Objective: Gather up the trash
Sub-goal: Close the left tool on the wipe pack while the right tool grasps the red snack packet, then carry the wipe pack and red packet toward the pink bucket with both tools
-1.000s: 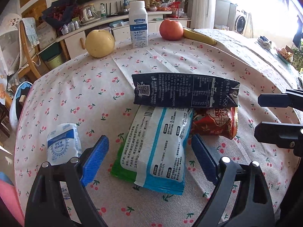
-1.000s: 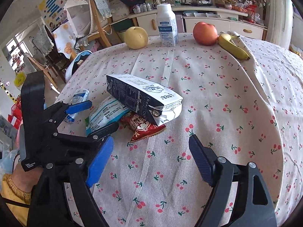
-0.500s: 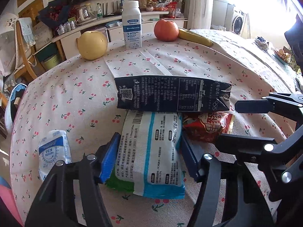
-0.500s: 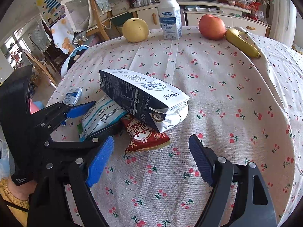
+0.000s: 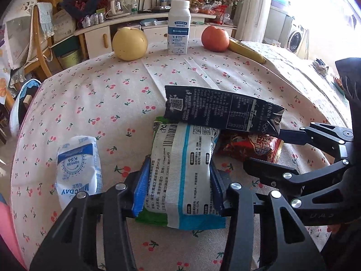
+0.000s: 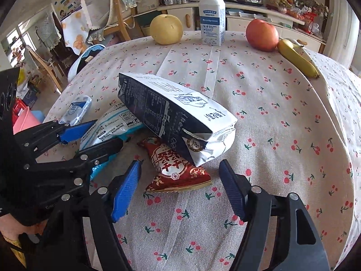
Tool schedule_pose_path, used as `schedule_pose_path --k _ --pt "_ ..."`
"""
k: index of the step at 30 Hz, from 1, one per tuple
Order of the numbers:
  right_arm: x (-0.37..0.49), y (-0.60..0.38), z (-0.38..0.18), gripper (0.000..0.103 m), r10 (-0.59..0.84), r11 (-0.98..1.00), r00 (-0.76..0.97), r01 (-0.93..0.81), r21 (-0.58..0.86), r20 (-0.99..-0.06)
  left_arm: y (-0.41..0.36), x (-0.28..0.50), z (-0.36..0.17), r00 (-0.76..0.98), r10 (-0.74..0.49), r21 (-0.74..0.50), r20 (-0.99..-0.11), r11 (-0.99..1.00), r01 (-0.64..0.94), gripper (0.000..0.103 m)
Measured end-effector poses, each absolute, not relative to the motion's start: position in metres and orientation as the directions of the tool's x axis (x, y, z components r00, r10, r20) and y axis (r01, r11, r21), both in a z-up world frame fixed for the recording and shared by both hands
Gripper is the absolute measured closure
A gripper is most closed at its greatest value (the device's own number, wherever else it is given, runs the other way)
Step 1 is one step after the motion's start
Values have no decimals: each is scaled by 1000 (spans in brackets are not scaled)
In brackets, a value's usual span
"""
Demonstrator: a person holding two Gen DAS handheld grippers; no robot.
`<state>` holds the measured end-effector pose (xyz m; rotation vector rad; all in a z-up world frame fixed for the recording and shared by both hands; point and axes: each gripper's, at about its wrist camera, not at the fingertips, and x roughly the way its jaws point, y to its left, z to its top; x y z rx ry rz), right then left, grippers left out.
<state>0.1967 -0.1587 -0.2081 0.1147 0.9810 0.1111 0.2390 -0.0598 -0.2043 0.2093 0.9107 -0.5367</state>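
Note:
A white, blue and green wet-wipes packet [image 5: 185,171] lies on the cherry-print tablecloth, and my left gripper [image 5: 178,183] is shut on its near end; it also shows in the right wrist view [image 6: 110,126]. A crushed dark milk carton [image 5: 221,110] lies across the packet's far end and across a red snack wrapper [image 6: 176,169]. My right gripper [image 6: 180,187] is open, its fingers either side of the red wrapper's near end. A small white and blue tissue pack [image 5: 77,164] lies to the left.
At the table's far side stand a yellow pear [image 5: 129,44], a white bottle [image 5: 179,30], a red apple [image 5: 215,38] and a banana [image 5: 247,52]. A wooden chair [image 6: 121,11] and low cabinets stand beyond the table.
My left gripper moved forward and closed from wide open onto the wipes packet. My right gripper came nearer to the red wrapper and stayed open.

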Motion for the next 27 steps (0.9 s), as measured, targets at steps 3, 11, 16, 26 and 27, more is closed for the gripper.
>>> schedule_pose_path --k 3,11,16,26,27 --pt "197 -157 -209 33 139 990 558 -44 138 -818 -55 236 -202 496 -351 -55 -794 855 516 55" --pt "195 -155 -207 50 144 989 552 -56 136 -821 -41 225 -190 490 -397 -120 -776 856 503 55" --pt "190 -154 -207 52 226 973 538 -78 219 -812 -23 225 -184 500 -412 -173 -762 873 456 55" --pt "172 -143 -199 59 270 962 543 -120 245 -795 -4 216 -167 536 -432 -209 -725 880 427 55" --pt "171 -142 -198 59 273 961 547 -125 245 -792 -3 216 -166 538 -433 -212 -723 880 424 55"
